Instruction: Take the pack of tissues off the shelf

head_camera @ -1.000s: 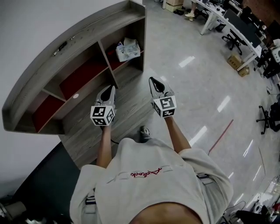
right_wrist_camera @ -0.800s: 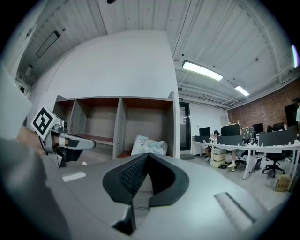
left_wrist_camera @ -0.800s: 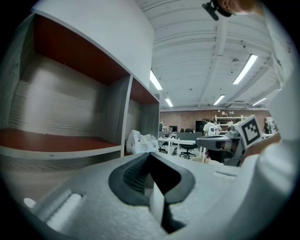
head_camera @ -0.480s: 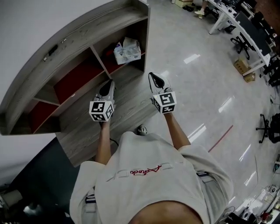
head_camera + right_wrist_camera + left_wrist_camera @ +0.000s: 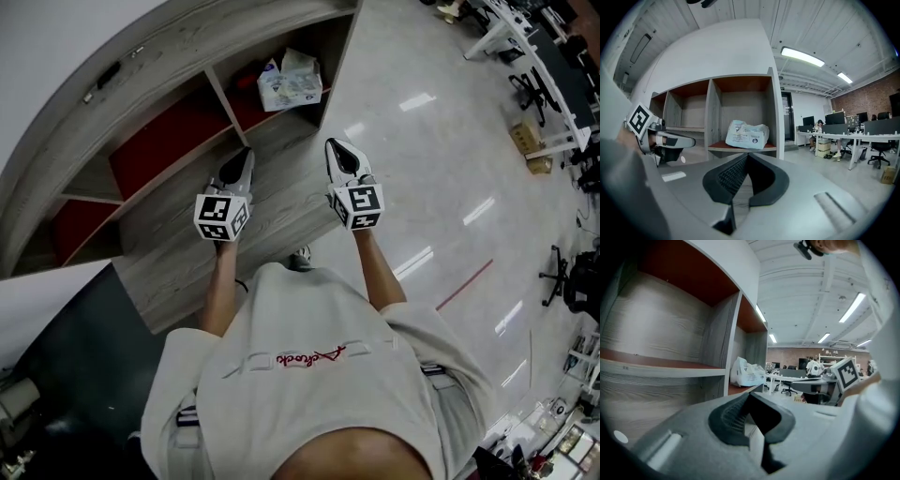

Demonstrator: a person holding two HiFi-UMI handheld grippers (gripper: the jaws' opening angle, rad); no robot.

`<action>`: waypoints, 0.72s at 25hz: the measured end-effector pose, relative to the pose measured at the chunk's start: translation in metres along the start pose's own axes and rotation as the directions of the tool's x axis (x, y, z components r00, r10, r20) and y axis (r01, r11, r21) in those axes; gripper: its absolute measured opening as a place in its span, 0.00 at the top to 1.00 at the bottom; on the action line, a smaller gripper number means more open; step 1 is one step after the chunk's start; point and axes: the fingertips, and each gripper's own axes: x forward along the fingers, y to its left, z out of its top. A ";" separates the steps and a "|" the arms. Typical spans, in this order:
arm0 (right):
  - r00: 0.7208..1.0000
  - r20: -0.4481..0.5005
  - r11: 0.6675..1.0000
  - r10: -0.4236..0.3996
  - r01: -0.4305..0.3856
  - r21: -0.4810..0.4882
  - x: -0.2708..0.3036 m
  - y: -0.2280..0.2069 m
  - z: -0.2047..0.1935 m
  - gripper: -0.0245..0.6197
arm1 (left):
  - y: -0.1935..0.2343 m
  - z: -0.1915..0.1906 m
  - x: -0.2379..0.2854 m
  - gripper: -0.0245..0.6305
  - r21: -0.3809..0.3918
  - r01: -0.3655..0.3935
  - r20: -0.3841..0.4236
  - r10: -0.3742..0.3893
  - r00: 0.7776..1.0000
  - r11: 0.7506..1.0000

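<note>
The pack of tissues, white with pale blue print, lies on the red-lined bottom-right compartment of the grey wood shelf unit. It also shows in the left gripper view and in the right gripper view, straight ahead of the jaws. My left gripper and right gripper hover side by side above the floor, short of the shelf front, both shut with nothing between their jaws. In its own view the left gripper points at the shelf edge. The right gripper faces the tissue compartment.
Other shelf compartments hold nothing I can see. A dark mat lies at lower left. Office desks and chairs and a cardboard box stand far right on the glossy floor. A red line crosses the floor.
The person has stepped nearer the shelf: the unit and the tissues sit larger and further right in the head view. Both grippers have gone forward with the body and stayed shut.
</note>
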 end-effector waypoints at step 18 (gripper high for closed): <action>0.999 -0.005 0.998 0.036 -0.036 0.060 0.076 -0.011 0.017 0.61 | 0.018 -0.016 -0.002 0.96 -0.031 0.049 -0.030 -0.050 0.998 0.998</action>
